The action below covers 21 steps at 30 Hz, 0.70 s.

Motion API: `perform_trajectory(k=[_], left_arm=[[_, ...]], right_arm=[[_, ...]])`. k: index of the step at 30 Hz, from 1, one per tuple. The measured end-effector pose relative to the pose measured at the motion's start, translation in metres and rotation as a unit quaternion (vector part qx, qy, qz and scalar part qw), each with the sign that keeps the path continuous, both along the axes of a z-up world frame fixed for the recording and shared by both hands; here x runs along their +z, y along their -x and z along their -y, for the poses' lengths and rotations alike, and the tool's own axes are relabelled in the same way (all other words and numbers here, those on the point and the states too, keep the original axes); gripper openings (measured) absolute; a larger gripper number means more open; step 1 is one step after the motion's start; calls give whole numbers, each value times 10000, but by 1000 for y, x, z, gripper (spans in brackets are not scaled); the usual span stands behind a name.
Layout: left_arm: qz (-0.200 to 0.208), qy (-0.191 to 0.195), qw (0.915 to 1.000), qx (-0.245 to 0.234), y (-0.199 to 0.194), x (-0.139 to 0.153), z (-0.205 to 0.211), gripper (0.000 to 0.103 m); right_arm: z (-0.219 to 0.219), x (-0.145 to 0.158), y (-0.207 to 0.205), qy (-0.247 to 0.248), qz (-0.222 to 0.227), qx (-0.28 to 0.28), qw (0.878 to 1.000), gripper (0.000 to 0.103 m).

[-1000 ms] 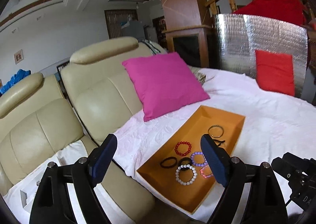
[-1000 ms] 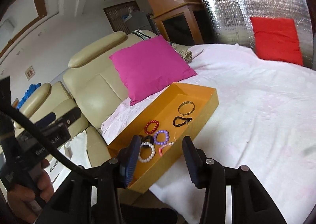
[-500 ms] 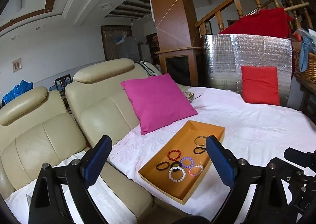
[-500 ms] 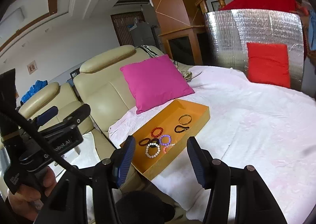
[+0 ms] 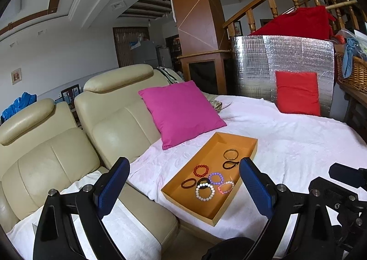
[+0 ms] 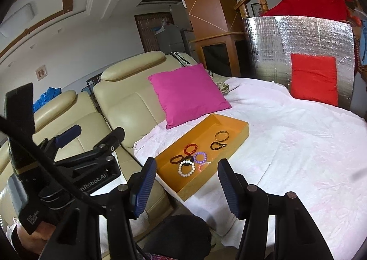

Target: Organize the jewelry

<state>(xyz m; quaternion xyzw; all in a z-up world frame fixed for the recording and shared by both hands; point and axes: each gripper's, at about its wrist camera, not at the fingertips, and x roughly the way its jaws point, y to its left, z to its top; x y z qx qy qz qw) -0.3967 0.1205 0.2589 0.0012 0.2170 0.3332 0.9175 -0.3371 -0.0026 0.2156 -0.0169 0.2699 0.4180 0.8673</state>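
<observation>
On the white bedspread point(image 5: 298, 145), just beside the pink cushion point(image 5: 181, 111), lay the orange tray point(image 5: 243, 143) holding all the jewelry, well apart from both tools. I held my left gripper point(image 5: 183, 187) with its blue pads spread wide and nothing between them; my right gripper point(image 6: 187, 187) was likewise parted, somewhat less widely, and empty. Contents noted: a white bead bracelet point(image 5: 205, 192) nearest me, partly overlapping a dark ring beneath it; a purple bead bracelet point(image 5: 215, 178); a pink translucent one point(image 5: 226, 187) near the tray's right wall; a red bead bracelet point(image 5: 201, 170); a dark band point(image 5: 188, 183); a gold bangle point(image 5: 231, 154) and a black looped piece point(image 5: 230, 164) toward the far end. Judgement: all pieces looked light. Beaded ones were probably strung on elastic, so limp and liable to roll or slip off smooth pads; best pinched across one side of the loop, over two or three beads. The bangle seemed stiff and slick, so grip across its rim. The pink piece sat close to the wall, leaving little room for a finger. The tray wall was shallow; approach from above seemed advisable.
</observation>
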Motion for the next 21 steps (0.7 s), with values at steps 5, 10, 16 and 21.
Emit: perform_trajectory(k=[5,10,16,21], left_arm=[[-38,63,10000,42,0,-6,-3,96],[-20,114,9999,86,5,-6,-8,96],[57,134,9998,139,11,-4,-12,96],[87,124,9998,163,14,-3,-15,96]], right_arm=[[-5,-3,0,34,-18,-21,10000,60],[-8,-2,0,48,-45,-54,10000,60],[-14,-1,3,99,-4,-50,9999,60],[-19,0,7,153,52,-18,9999,60]])
